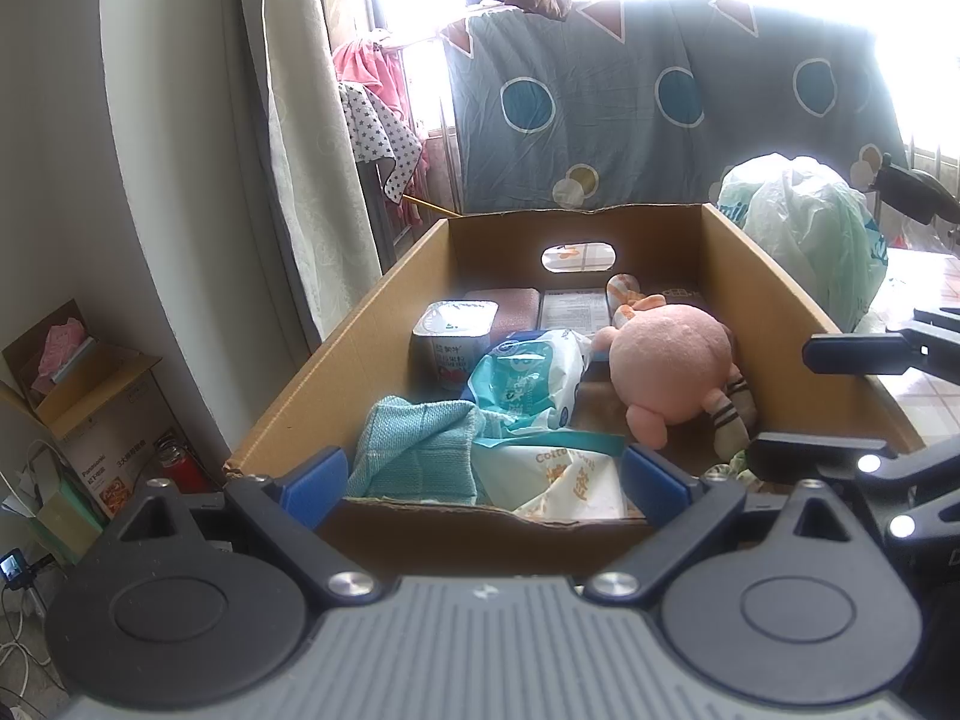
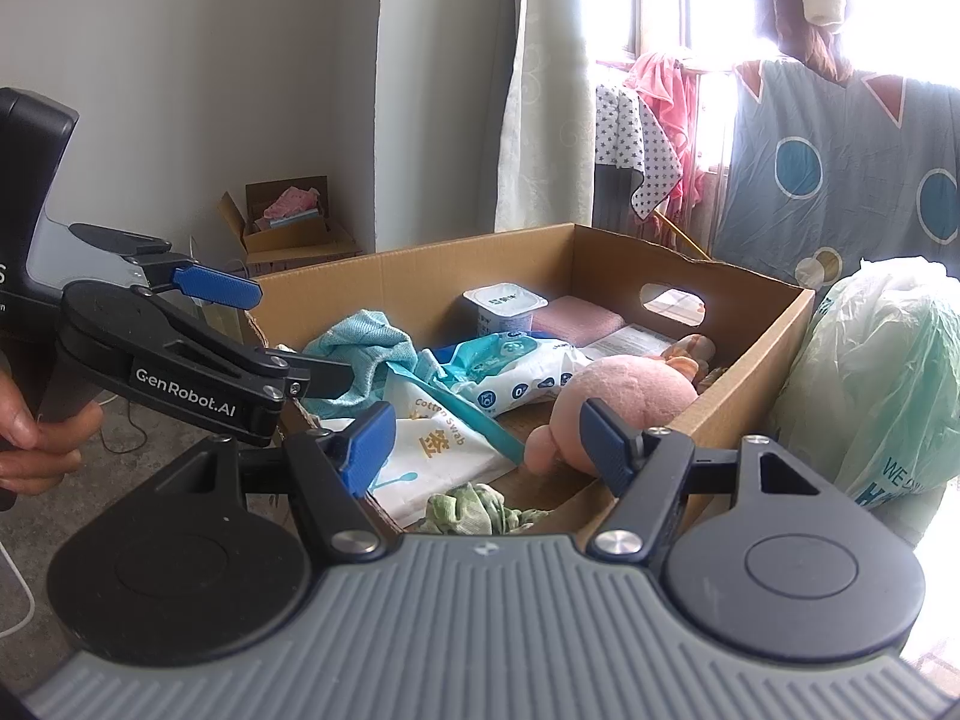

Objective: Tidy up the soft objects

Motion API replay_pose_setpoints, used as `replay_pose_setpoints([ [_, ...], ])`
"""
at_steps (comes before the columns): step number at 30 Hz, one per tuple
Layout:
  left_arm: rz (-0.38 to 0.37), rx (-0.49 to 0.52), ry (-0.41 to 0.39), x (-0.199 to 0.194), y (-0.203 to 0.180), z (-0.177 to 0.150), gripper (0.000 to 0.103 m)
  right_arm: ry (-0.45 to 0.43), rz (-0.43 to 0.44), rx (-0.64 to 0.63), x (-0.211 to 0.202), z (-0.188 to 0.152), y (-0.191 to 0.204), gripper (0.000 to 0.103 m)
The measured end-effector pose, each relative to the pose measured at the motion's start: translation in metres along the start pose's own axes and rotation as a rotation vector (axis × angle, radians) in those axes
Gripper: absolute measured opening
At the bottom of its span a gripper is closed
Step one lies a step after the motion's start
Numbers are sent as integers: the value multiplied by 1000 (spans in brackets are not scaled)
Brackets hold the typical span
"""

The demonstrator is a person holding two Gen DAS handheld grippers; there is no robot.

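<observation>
A cardboard box (image 1: 312, 384) (image 2: 384, 282) holds a pink plush toy (image 1: 672, 372) (image 2: 624, 396), a teal knitted cloth (image 1: 414, 444) (image 2: 372, 348), a wet-wipes pack (image 1: 528, 384) (image 2: 516, 372), a cotton swab bag (image 1: 564, 480) (image 2: 438, 444), a yogurt cup (image 1: 456, 342) (image 2: 504, 306) and a crumpled green cloth (image 2: 474, 510). My left gripper (image 1: 483, 480) is open and empty at the box's near edge; it also shows in the right wrist view (image 2: 270, 330). My right gripper (image 2: 489, 450) is open and empty over the near right corner; it also shows in the left wrist view (image 1: 840, 402).
A pale green plastic bag (image 1: 810, 234) (image 2: 882, 372) stands right of the box. A patterned sheet (image 1: 660, 102) hangs behind at the window. A smaller open carton (image 1: 78, 372) (image 2: 288, 228) sits by the wall at left, beside a curtain (image 1: 312, 180).
</observation>
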State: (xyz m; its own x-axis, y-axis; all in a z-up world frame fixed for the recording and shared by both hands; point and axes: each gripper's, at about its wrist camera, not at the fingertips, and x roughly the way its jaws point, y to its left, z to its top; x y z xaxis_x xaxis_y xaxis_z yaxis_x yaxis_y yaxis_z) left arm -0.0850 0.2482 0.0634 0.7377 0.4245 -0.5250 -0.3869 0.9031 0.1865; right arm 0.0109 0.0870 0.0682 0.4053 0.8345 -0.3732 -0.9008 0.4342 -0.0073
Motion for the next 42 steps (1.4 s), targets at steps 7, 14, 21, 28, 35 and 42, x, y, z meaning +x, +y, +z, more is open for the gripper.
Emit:
replay_pose_setpoints([
  [7,-1,0,-1,0,0,0,98,-1,2,3,0,0,0,69],
  [14,-1,0,-1,0,0,0,98,-1,2,4,0,0,0,70],
  [21,-1,0,-2,-1,-1,0,98,-1,2,4,0,0,0,70],
  [28,-1,0,-2,-1,0,0,98,-1,3,5,0,0,0,71],
  [35,0,-1,-3,-1,-1,0,98,-1,2,5,0,0,0,71],
  [42,-1,0,-1,-1,-1,0,98,-1,2,5,0,0,0,72],
])
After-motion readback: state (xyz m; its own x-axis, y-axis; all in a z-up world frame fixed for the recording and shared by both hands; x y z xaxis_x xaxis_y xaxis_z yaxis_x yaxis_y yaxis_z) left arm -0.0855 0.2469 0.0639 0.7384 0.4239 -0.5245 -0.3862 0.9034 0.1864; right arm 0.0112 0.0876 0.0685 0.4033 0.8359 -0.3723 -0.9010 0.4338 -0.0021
